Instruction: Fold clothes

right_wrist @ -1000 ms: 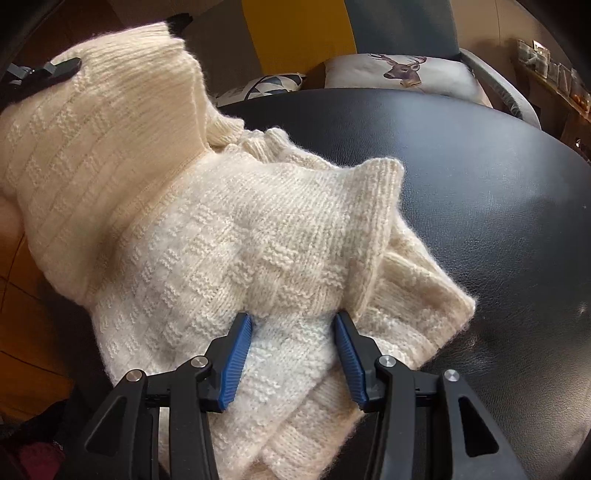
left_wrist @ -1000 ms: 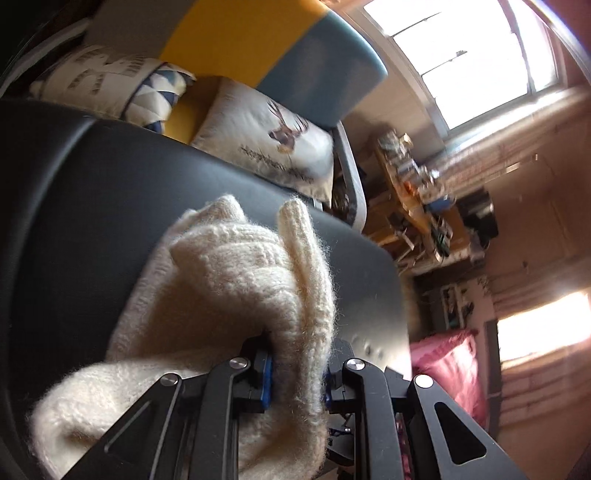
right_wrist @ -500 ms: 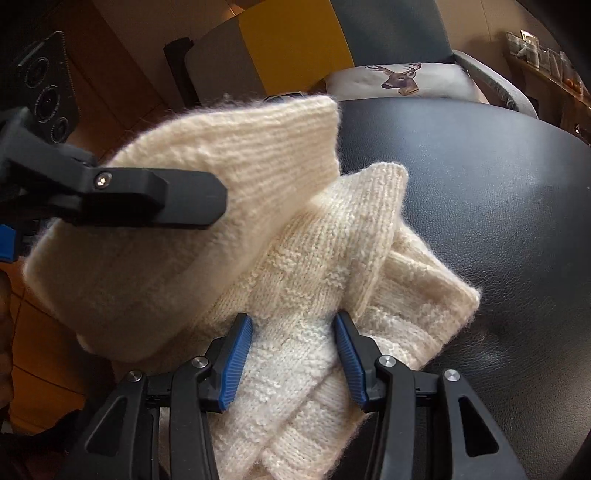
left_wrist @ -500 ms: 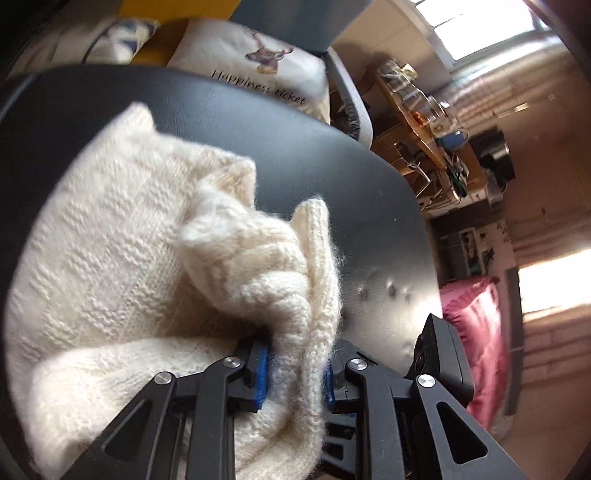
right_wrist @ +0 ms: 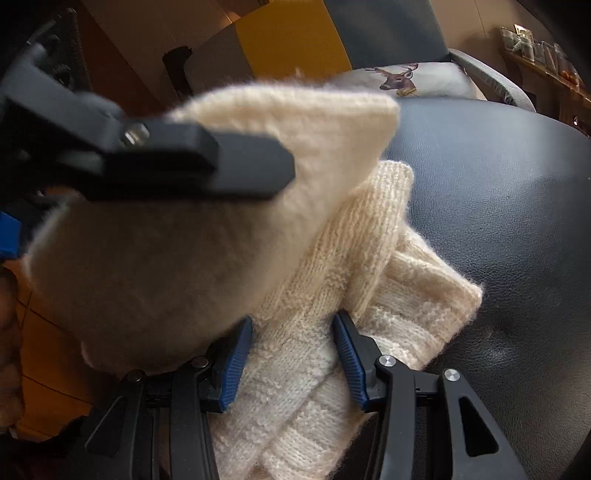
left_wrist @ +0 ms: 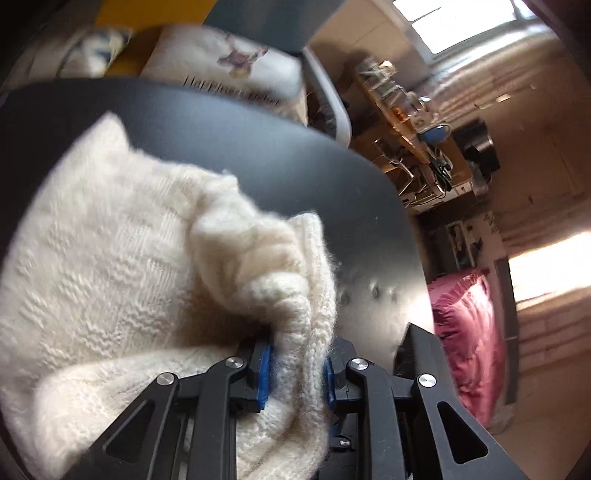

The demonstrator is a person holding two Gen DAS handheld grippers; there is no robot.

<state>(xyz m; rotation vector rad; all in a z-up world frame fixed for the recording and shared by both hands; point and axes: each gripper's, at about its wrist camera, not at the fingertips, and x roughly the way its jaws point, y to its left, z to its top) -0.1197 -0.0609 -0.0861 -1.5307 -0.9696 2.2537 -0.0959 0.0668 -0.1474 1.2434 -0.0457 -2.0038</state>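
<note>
A cream knit sweater (right_wrist: pixel 332 288) lies bunched on a black leather surface (right_wrist: pixel 498 192). My left gripper (left_wrist: pixel 297 365) is shut on a thick fold of the sweater (left_wrist: pixel 110 266), which it holds raised above the rest. In the right wrist view that lifted fold (right_wrist: pixel 229 206) hangs blurred across the left half, with one black finger (right_wrist: pixel 207 166) of the left gripper in front of it. My right gripper (right_wrist: pixel 293 354) stands open low over the lying part, with knit fabric between its blue pads (right_wrist: pixel 349 354).
Beyond the black surface (left_wrist: pixel 295 155) stands a chair with a deer-print cushion (right_wrist: pixel 413 79) and a yellow and blue back (right_wrist: pixel 295 33). To the right in the left wrist view are a cluttered wooden shelf (left_wrist: pixel 413 122) and pink fabric (left_wrist: pixel 465 332) on the floor.
My left gripper has carried its fold of sweater across and over the lying part, towards the right gripper. The right gripper has stayed open in the same place.
</note>
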